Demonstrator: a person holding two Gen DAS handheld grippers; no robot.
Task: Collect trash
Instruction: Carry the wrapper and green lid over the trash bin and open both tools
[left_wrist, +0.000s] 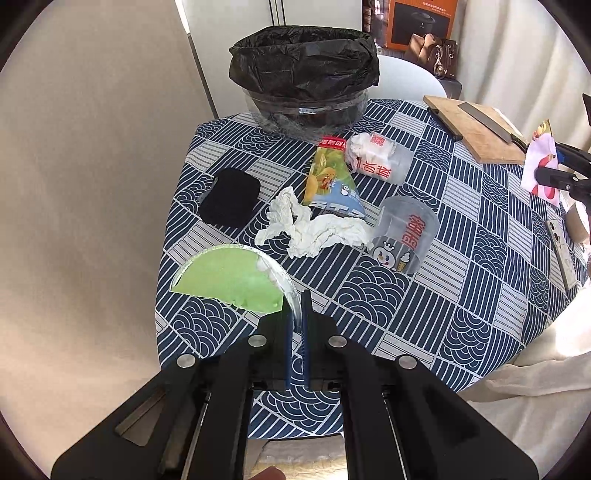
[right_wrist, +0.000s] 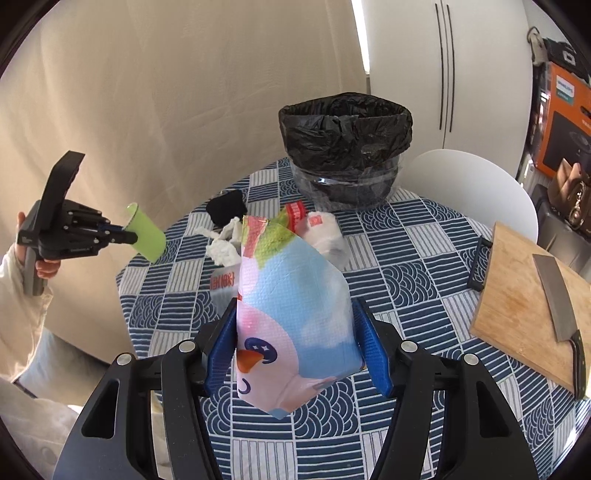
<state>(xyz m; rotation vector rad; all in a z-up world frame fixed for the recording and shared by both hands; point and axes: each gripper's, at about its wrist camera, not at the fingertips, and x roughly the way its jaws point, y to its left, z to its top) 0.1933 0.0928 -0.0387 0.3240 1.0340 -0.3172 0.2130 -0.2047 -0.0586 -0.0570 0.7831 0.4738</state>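
- Trash lies strewn over the round desk (left_wrist: 480, 254) with its blue-and-white patterned cloth: a crumpled white paper tissue (left_wrist: 314, 229), a green and blue snack bag (left_wrist: 330, 181), a clear plastic cup with red characters (left_wrist: 404, 234) on its side, and another clear plastic cup stuffed with white tissue (left_wrist: 380, 158).
- At the far side of the desk stands a clear bin lined with a black plastic bag (left_wrist: 304, 79), its mouth open.
- Left tool (left_wrist: 295, 306): its blue fingers are drawn nearly together, pinching the rim of a green paper cup (left_wrist: 231, 282), which hangs in the air above the near left edge of the desk.
- Right tool (right_wrist: 295, 347): its blue fingers are clamped on the two sides of a pink and light-blue cartoon-printed snack bag (right_wrist: 291, 317), held upright above the near part of the desk.
- A black folded cloth (left_wrist: 229, 197) lies on the left part of the desk, just beside the tissue.
- On the right, a wooden cutting board (right_wrist: 532, 306) carries a steel cleaver (right_wrist: 557, 299).
- A white chair (right_wrist: 476, 184) stands behind the desk, to the right of the bin.
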